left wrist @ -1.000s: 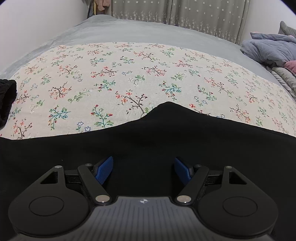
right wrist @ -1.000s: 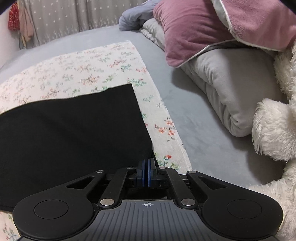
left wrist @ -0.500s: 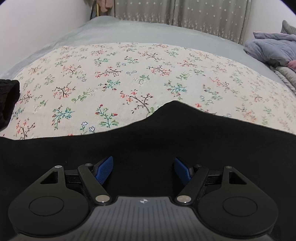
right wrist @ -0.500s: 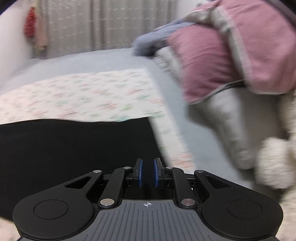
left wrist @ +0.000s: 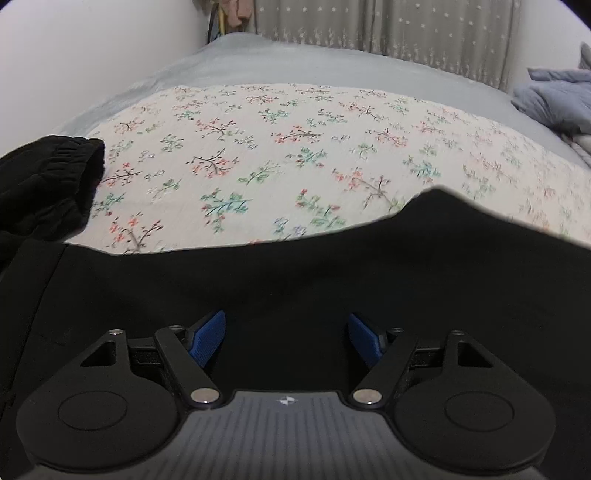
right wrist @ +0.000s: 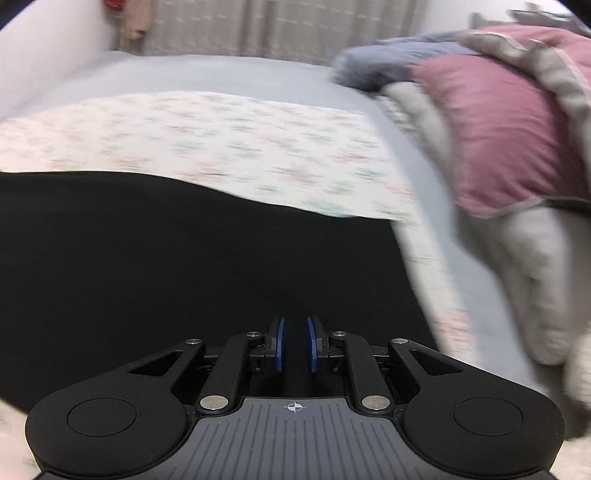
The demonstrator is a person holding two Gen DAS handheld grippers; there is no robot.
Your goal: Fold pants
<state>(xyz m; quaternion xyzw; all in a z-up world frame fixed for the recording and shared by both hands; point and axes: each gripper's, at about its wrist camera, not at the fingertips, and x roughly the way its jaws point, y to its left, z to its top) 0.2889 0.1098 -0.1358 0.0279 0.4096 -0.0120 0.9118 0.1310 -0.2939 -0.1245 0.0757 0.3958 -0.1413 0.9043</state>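
Black pants (left wrist: 295, 273) lie flat on a floral cloth (left wrist: 280, 155) on the bed. Their elastic waistband (left wrist: 55, 166) shows at the left of the left wrist view. My left gripper (left wrist: 286, 338) is open wide, low over the black fabric, holding nothing. In the right wrist view the pants (right wrist: 166, 251) fill the lower left, their leg end near the cloth's right edge. My right gripper (right wrist: 294, 343) is slightly open over the fabric, its blue pads (right wrist: 280, 343) apart with nothing visibly between them. The right view is motion-blurred.
A grey sheet (left wrist: 295, 62) covers the bed beyond the floral cloth (right wrist: 221, 140). A pink pillow (right wrist: 498, 122), grey bedding (right wrist: 524, 266) and a blue-grey blanket (left wrist: 554, 96) are piled at the right. Curtains (left wrist: 388, 33) hang behind; a white wall (left wrist: 92, 48) runs along the left.
My right gripper opened from shut and let go of the pants' corner, then swung left over the fabric. My left gripper stayed open and shifted, bringing the waistband into view.
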